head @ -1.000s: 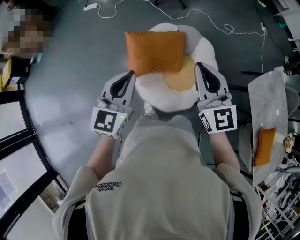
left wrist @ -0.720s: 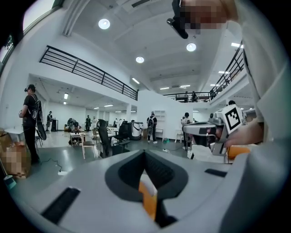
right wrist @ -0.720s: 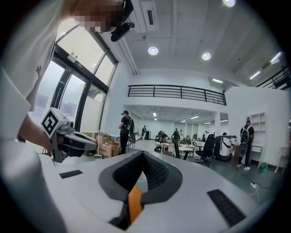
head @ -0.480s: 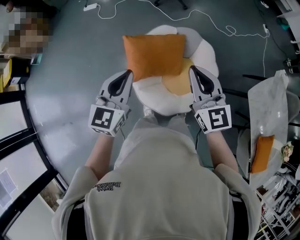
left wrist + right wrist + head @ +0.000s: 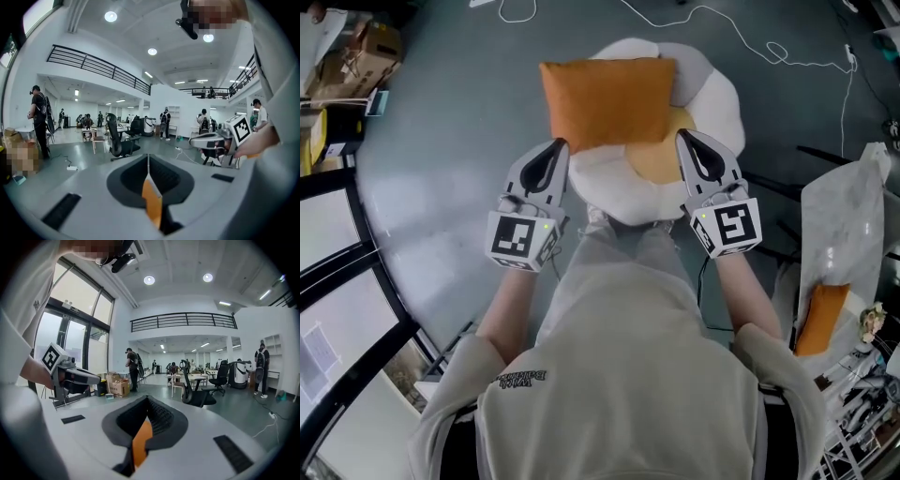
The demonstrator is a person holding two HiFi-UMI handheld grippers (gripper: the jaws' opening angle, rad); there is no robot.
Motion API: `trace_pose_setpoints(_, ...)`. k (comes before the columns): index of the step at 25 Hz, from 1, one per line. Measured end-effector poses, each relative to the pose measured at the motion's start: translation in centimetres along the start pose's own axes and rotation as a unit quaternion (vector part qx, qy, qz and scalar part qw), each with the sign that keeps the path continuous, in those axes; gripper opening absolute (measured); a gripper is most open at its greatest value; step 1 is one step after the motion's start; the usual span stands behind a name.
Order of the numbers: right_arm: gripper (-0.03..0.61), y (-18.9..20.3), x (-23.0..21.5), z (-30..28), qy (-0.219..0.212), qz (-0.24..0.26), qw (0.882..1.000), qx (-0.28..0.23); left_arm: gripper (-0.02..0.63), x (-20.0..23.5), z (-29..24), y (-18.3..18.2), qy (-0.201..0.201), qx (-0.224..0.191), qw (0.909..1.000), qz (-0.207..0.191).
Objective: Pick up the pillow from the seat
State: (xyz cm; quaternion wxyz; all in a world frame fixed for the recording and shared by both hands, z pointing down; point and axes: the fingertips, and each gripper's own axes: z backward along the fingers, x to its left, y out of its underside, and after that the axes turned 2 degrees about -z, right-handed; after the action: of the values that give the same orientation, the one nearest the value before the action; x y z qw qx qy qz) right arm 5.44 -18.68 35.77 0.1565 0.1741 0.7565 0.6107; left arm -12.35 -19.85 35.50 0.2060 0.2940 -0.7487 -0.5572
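Grey floor, open workshop hall around it. The orange pillow lies flat on the round white seat, toward its far side. We have the left gripper and right gripper flanking the pillow's near corners, jaws closed together on both, nothing clamped; we can't tell if they touch it

The pillow lies on the seat; left gripper by its near-left corner, right gripper by near-right.
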Motion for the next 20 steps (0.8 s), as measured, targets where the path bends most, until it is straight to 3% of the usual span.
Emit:
trace_pose_setpoints(8, 0.009, 5.1, -4.6, -4.3, 0.011, -0.033, 0.999, 0.030, 0.023, 3.0, -4.5, 3.7, -0.024, 0.036, 0.9989, -0.015)
trace_pose_setpoints(10, 0.018, 7.1, -6.0, -5.8, 0.016, -0.046, 0.998, 0.042, 0.107, 3.9, -6.0, 5.6, -0.027, 0.052, 0.9982, -0.014)
trace_pose_setpoints(13, 0.116, 10.7, -7.3, -8.1, 0.017, -0.061, 0.996, 0.064, 0.148, 5.1, -8.0, 9.2, -0.030, 0.080, 0.9964, 0.003)
trace_pose_setpoints(17, 0.194, 15.0, -9.0, -11.2, 0.014, -0.099, 0.991, 0.091, 0.199, 6.6, -10.6, 13.0, -0.037, 0.108, 0.9933, 0.019)
trace_pose_setpoints(20, 0.269, 18.7, -10.2, -13.4, 0.011, -0.111, 0.988, 0.111, 0.276, 7.7, -12.7, 16.0, -0.047, 0.121, 0.9901, 0.053)
